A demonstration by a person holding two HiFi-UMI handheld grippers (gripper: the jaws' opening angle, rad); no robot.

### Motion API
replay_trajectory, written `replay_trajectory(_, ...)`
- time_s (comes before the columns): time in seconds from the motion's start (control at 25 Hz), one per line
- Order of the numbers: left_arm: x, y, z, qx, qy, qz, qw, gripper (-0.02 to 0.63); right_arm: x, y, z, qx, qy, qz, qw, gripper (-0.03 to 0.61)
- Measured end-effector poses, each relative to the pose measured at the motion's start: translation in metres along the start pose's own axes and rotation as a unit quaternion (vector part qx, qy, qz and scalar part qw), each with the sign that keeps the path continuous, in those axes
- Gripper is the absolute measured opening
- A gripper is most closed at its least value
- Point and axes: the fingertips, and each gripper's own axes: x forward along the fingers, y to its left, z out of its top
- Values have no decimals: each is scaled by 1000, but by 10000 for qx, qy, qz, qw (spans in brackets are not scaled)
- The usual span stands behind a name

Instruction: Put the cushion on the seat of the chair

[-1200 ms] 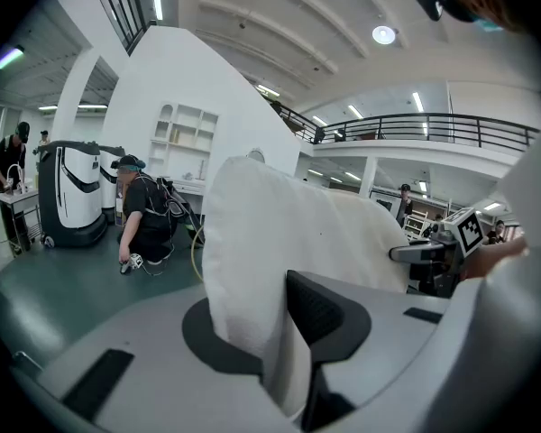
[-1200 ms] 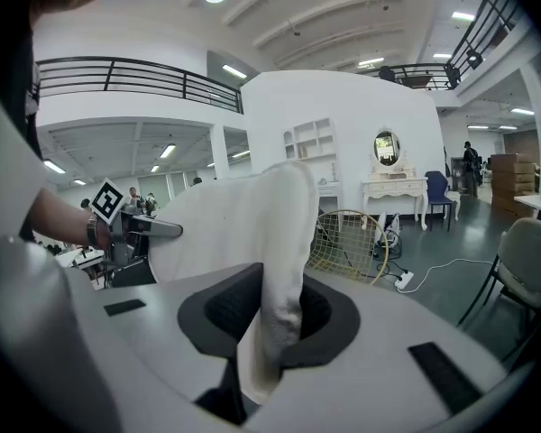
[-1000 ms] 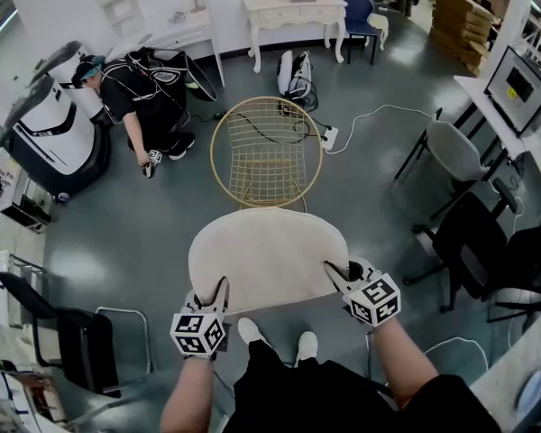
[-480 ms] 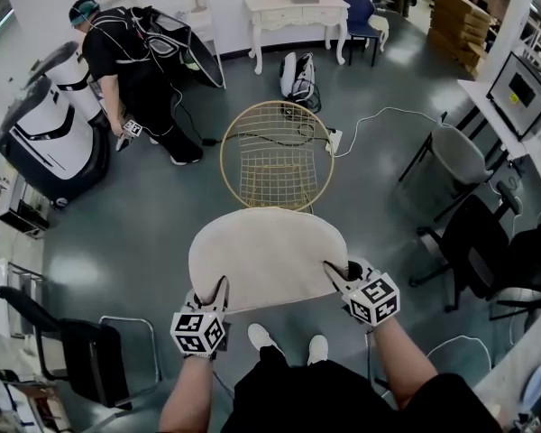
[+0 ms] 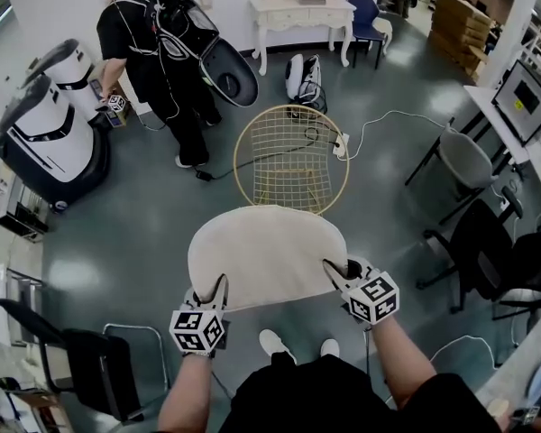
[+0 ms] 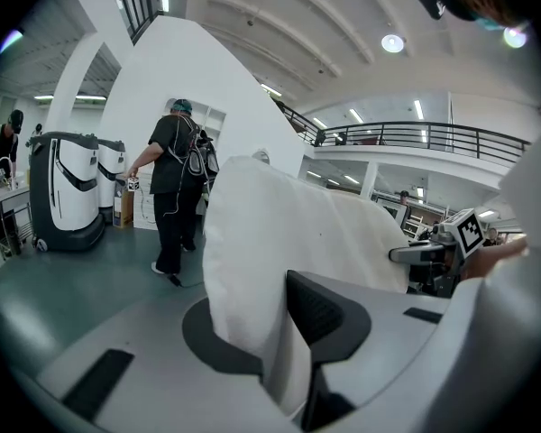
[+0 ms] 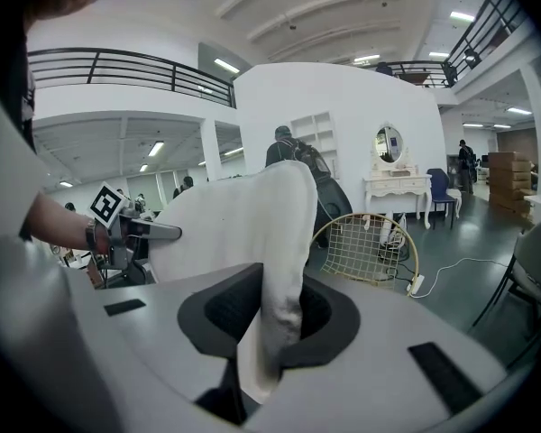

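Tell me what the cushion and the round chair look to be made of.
The cushion looks like off-white fabric, matte, probably foam-filled; its edge folds softly. The chair is a thin wire grid in a round hoop, gold-coloured, likely painted or plated metal with a slight sheen.

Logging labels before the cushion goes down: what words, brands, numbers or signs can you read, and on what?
No text is readable in any view.
Cubes on left gripper and right gripper: black-and-white square patterns, no letters.
Cream oval fabric cushion: no print.
Black flat monitor at right: screen too small to read.
Stacked brown cardboard boxes: too small to read.
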Motion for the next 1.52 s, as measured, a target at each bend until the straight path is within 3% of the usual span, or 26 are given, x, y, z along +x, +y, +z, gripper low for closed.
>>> replay_trajectory(0.24, 5, 30, 15, 127, -48, -43, 9999, 97, 27, 10, 10, 29, -86, -57, 9999, 71)
replay_trajectory(0.64, 29, 42, 32, 184, -25, -26, 9998, 97, 50, -9, 22, 94, -133, -66, 9998, 71)
replay_trajectory(1.12, 95, 33, 56, 178, -9, 120, 9998, 97, 76, -78, 38, 110, -172, 35, 9998, 71)
replay_trajectory(1.52, 183, 19, 74, 179, 187, -19, 9997, 98, 97, -159, 42, 249, -46, -76, 9997, 71)
